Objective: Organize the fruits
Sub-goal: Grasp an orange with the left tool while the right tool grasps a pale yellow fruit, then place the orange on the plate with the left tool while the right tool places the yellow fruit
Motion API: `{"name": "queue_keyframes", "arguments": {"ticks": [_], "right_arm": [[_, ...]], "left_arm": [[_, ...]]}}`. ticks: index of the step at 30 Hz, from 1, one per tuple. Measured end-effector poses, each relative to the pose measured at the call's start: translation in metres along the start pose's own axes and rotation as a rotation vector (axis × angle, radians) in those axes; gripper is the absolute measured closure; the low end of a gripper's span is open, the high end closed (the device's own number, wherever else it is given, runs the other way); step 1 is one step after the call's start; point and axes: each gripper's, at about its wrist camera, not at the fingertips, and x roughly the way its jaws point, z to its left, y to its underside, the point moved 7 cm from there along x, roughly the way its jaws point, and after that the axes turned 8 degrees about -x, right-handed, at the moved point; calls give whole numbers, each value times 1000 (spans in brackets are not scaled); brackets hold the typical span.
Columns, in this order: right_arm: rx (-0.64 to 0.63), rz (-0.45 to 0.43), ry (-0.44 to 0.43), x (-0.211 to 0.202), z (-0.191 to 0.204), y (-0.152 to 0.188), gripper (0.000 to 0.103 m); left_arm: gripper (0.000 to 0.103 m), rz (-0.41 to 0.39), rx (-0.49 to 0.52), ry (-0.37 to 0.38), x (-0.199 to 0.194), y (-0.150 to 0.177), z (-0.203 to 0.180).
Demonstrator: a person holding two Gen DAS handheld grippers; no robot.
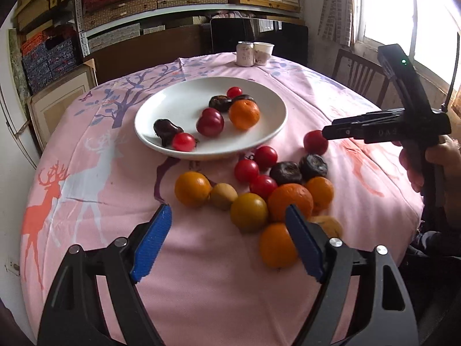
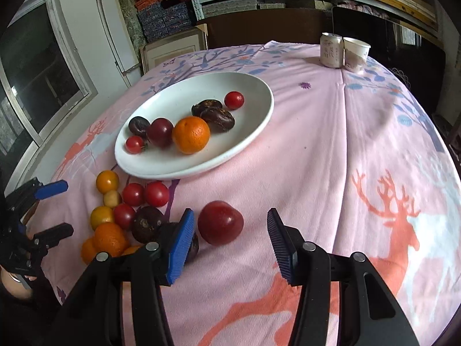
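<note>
**Fruit Sorting Partly Done as Plum Awaits Pickup**

A white plate [image 2: 259, 121] on the pink-clothed counter [image 2: 331, 150] already carries seven fruits: an orange [image 2: 191, 134], a red plum, three dark shrivelled fruits and two cherry tomatoes. More than a dozen remain off it, clustered on the cloth just in front of the plate's near rim: oranges, yellow fruits, tomatoes and dark fruits. The right tool [image 2: 230, 242] is spread wide and holds nothing, its jaws on either side of a loose red plum [image 2: 220, 222] lying in front of the plate, apart from the pile. The left tool [image 1: 227, 239], also wide open and empty, hovers over the pile's near edge. By this count, roughly a third of the job looks finished.
</note>
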Motion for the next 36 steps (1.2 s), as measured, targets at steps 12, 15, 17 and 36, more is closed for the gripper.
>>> {"name": "queue_keyframes", "arguments": {"ticks": [12,15,17,36], "right_arm": [[-209,79,-336,-15,116,63,51],[-152,69,-377,-9,120,58,51],[-139,64,-382,-7,123,57,51],[-49,-84,-346,-38,88,26,62]], "left_arm": [[42,53,167,22,1,49,-39],[42,52,164,35,10,47,-41],[42,60,165,29,15,47,-41],[68,-35,15,121,-13,19,-22]]}}
